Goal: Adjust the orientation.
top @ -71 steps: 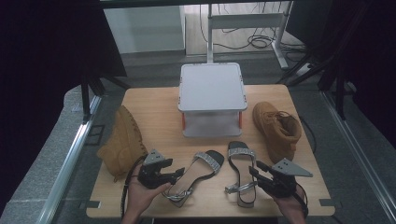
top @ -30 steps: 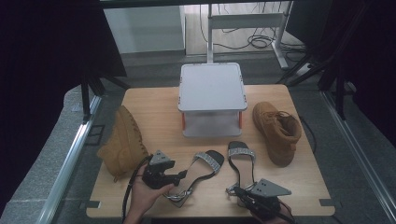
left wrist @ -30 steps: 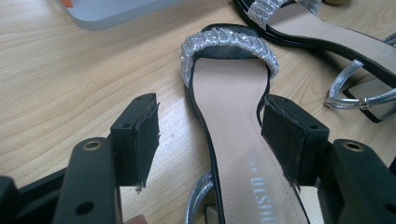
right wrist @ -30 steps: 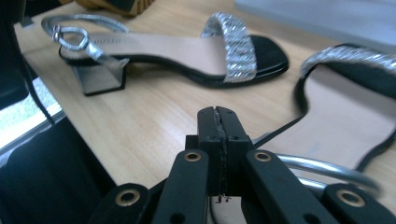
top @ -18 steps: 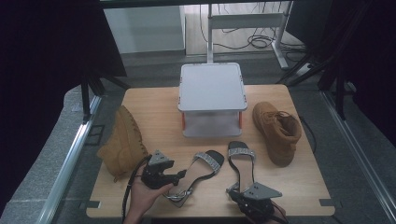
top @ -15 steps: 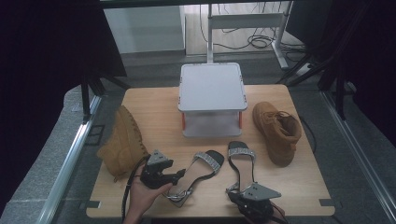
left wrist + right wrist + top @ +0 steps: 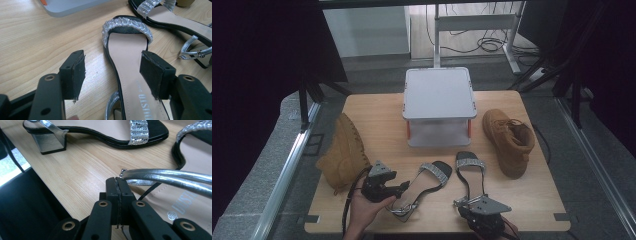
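Two black sandals with glittery toe straps lie near the front of the wooden table (image 7: pixel 537 195). My left gripper (image 7: pixel 401 187) is open over the left sandal (image 7: pixel 428 179). Its pads (image 7: pixel 75 72) stand on either side of the insole (image 7: pixel 127 75) without pressing it. The right sandal (image 7: pixel 469 172) lies beside it, heel towards the front edge. My right gripper (image 7: pixel 464 204) sits at that heel. Its jaws (image 7: pixel 117 182) are shut, and the silver ankle strap (image 7: pixel 170 176) runs right beside the tips. Whether the strap is pinched is not visible.
A grey raised stand (image 7: pixel 439 100) with orange legs occupies the back middle. One tan boot (image 7: pixel 343 155) lies on its side at the left, and another (image 7: pixel 508 140) stands at the right. In the right gripper view, the table's front edge (image 7: pixel 45 192) is close by.
My right gripper has moved from the right sandal's right side down to its heel at the front edge. The left gripper and both sandals have stayed put.
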Tool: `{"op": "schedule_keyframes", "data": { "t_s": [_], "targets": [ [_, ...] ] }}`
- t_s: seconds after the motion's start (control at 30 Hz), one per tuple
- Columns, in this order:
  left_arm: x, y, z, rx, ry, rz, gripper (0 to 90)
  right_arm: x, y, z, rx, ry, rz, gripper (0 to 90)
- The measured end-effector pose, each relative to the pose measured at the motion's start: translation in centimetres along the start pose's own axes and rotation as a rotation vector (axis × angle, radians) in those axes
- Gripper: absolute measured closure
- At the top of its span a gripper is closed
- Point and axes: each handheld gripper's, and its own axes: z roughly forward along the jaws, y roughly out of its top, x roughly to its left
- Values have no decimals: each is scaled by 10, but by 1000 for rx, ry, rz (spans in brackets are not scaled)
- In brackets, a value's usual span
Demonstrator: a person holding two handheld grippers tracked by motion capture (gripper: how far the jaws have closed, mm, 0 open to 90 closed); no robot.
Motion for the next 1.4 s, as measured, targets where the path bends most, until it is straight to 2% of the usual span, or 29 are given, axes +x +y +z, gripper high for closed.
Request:
{"op": "schedule_keyframes", "data": {
  "t_s": [0.57, 1.07, 1.4],
  "targets": [
    [-4, -1, 5, 26, -11, 11, 372, -14, -7, -11, 3, -37, 27, 897],
    [-7, -3, 10, 46, -16, 19, 371, -39, -19, -23, -6, -64, 96, 898],
    [-9, -4, 13, 59, -22, 25, 370, -47, -21, -27, -6, -71, 95, 898]
  ]
}}
